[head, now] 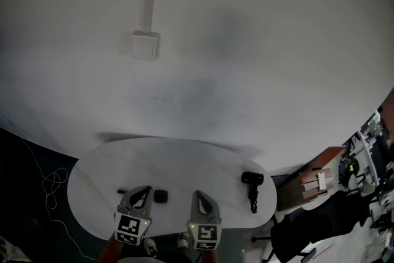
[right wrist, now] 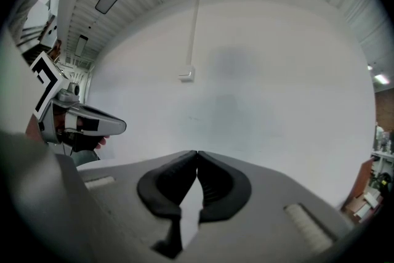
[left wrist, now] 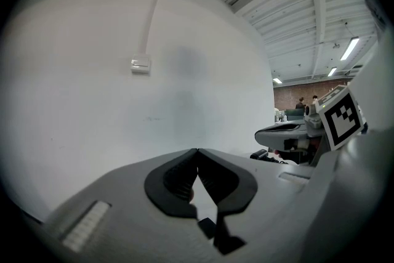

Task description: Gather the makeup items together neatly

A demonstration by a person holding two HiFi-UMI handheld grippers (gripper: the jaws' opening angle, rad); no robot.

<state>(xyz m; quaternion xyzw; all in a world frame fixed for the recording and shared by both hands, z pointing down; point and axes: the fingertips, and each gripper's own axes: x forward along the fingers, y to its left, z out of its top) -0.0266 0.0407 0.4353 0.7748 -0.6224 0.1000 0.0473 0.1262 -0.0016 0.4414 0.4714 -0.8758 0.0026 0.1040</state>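
Holding left tongs [head: 146, 188] and right tongs [head: 198, 193] pinched shut and empty over the tabletop's [head: 184, 157] near edge. Judging the gathering incomplete: small black case [head: 160, 195] at that near edge, long black item [head: 253, 191] well apart at the tabletop's right end.

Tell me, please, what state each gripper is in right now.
Left gripper: closed, tips touching, holding nothing.
Right gripper: closed, tips touching, holding nothing.
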